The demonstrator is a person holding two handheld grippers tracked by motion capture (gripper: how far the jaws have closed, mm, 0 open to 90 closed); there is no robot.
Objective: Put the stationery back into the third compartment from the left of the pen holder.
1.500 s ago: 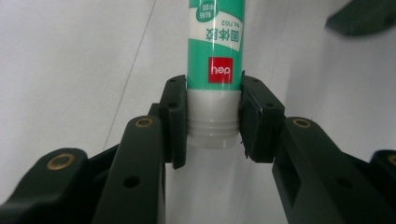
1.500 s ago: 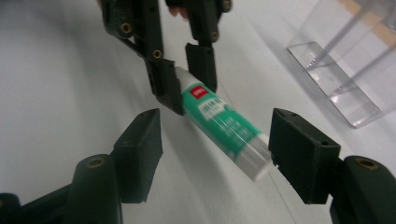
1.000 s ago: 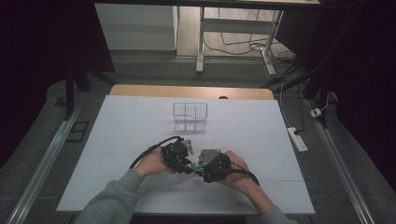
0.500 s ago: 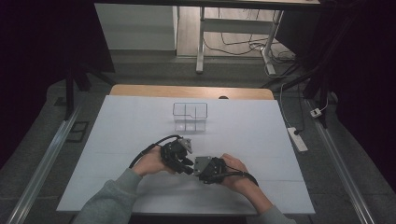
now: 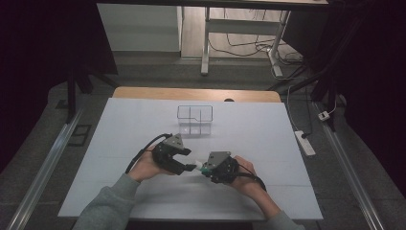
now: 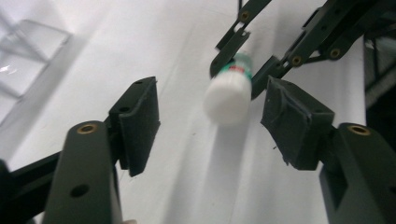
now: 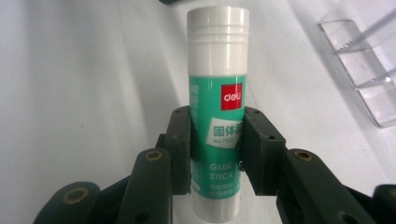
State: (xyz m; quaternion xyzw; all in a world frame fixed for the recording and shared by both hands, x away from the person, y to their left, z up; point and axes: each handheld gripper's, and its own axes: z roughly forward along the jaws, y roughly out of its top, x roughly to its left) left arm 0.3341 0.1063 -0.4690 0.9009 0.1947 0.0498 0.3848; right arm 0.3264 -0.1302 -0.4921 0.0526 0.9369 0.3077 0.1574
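Right claw [image 7: 217, 154]: clamped on a green-and-white glue stick [image 7: 217, 112] (white cap pointing toward the left claw), held above the white desk [image 5: 119, 124]. Left claw [image 6: 210, 121]: jaws spread wide, cap just ahead between them, not touching. Clear compartmented box [image 5: 195, 120]: mid-desk, well apart

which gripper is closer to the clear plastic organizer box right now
Left. The left gripper sits just below the clear box; the right gripper, shut on the glue stick, is lower and rightward.
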